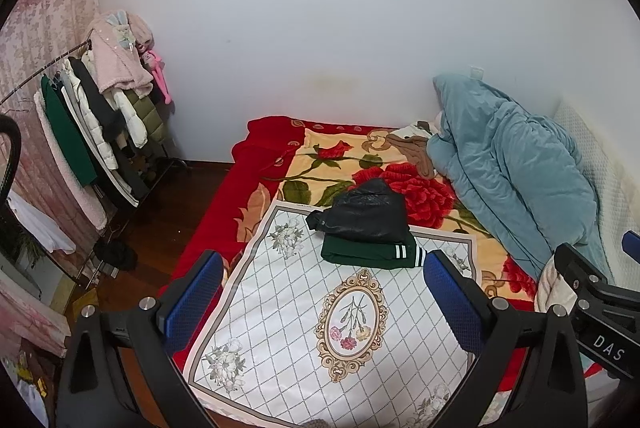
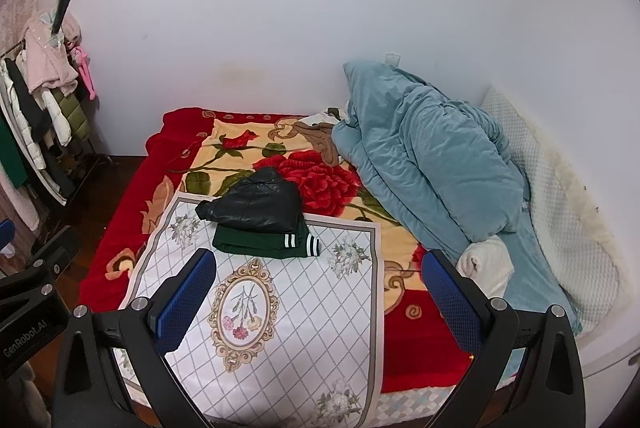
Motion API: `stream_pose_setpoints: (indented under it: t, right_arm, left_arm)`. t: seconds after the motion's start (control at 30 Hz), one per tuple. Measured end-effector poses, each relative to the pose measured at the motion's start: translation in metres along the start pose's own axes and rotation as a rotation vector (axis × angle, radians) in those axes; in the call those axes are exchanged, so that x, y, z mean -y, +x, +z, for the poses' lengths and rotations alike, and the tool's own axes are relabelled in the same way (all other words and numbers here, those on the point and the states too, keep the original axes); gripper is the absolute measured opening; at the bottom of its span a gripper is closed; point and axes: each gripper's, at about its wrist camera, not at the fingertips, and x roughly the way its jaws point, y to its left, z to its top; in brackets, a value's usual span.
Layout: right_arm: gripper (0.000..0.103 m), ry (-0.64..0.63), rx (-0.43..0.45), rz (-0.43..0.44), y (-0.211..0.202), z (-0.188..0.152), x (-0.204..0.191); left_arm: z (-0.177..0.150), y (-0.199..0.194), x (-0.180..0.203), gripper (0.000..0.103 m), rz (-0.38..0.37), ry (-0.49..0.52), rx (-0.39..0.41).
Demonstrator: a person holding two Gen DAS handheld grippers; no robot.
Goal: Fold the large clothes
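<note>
Left gripper (image 1: pixel 324 292) and right gripper (image 2: pixel 318 292) hang above the bed's near edge, jaws spread wide, nothing between them. Below: white floral cloth (image 1: pixel 280 328) laid flat over red rose blanket (image 1: pixel 320 164). At the cloth's far edge, folded green garment (image 1: pixel 368 254) with folded black jacket (image 1: pixel 366 210) stacked on top. Beyond, teal duvet (image 1: pixel 508 168) heaped at the bed's far right corner.

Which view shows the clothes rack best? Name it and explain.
The left wrist view: the clothes rack shows its rail, hanging coats and base on the floor. In the right wrist view the rack sits at the left edge, cut off, with only its near end visible.
</note>
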Motion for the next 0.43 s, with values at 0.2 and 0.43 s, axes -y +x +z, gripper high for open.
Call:
stream_pose_setpoints:
  t: [0.2,0.43]
  right_arm:
    - [0.103,0.001,0.003,0.001,0.0004,0.0023,-0.0008]
    - [0.103,0.002,0.004,0.002,-0.0005,0.0013,-0.0001]
  left_arm:
    - [0.0009,0.0007,-0.0008,0.102,0.002,0.002,-0.001]
    - [0.0016,-0.0006,-0.0053,0.102,0.006,0.000,0.001]
